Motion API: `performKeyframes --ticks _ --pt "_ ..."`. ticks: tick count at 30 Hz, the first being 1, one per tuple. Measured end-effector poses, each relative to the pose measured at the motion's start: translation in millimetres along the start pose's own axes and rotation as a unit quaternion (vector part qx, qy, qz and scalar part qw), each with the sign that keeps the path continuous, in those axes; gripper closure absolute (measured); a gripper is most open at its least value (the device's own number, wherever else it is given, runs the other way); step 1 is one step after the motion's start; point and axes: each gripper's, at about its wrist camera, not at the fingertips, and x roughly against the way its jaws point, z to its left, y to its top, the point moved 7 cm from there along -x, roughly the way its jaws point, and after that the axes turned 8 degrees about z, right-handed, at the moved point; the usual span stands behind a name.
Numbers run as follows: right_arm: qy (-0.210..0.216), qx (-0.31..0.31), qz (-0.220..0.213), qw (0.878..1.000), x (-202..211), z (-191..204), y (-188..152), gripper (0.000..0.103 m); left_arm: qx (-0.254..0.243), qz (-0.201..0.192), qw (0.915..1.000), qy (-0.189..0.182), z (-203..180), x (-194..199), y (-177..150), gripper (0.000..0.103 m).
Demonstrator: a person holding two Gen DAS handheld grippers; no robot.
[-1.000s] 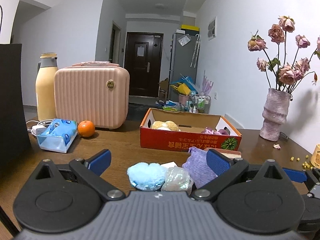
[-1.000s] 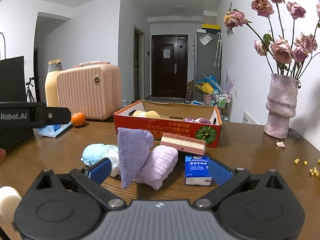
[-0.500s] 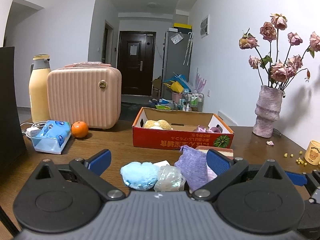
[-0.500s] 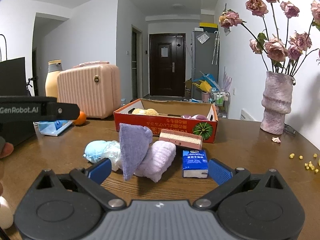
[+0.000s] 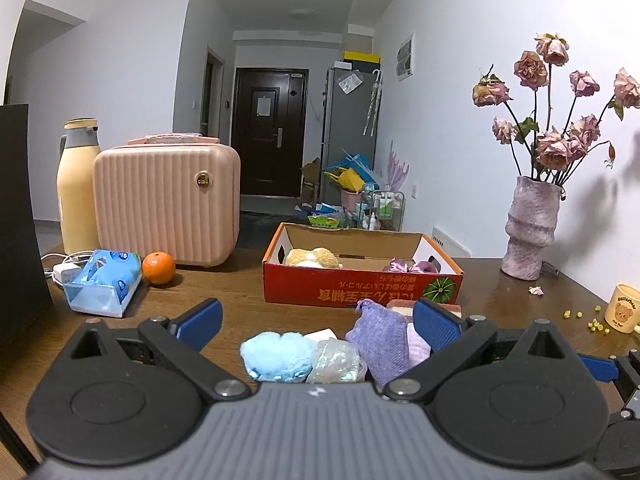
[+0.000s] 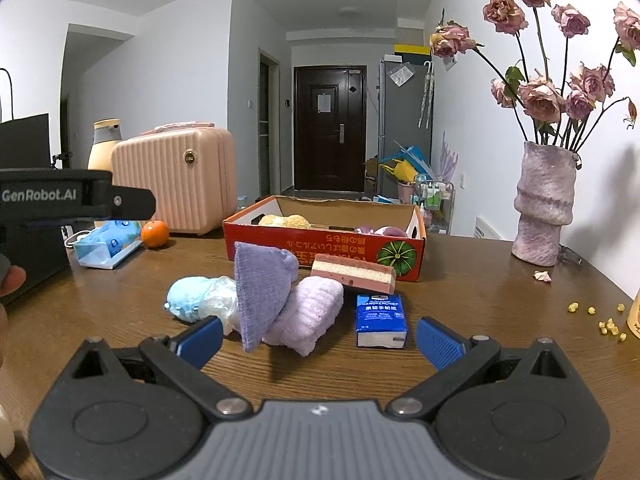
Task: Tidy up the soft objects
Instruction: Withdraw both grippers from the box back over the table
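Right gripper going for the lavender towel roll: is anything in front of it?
Partly. The purple knit cloth leans over the lavender towel roll's left side, nearest the open right gripper. The towel's right half is exposed; the tissue pack sits apart.

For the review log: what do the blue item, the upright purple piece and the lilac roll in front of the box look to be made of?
Blue item: fuzzy plush, matte, with a fluffy nap.
Upright purple piece: knit or woven cloth, judging by its fine grid texture and soft folded top.
Lilac roll: probably terry-type towelling, ribbed and matte.
Box: printed cardboard with raw brown inner walls.
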Motion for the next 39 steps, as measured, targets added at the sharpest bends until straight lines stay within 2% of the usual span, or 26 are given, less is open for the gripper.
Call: performKeyframes --ticks 17,31,39 --pt "0.000 -0.002 0.001 1.000 9 1 -3 0.000 0.005 0.001 1.0000 -0.003 3 11 13 0.000" --pt "0.010 -0.011 0.015 1.000 15 -1 -23 0.000 -0.009 0.010 0.9998 0.016 3 28 15 0.000" --pt "0.002 -0.013 0.026 1.000 7 -7 -27 0.000 -0.002 -0.001 0.9999 -0.016 3 26 20 0.000"
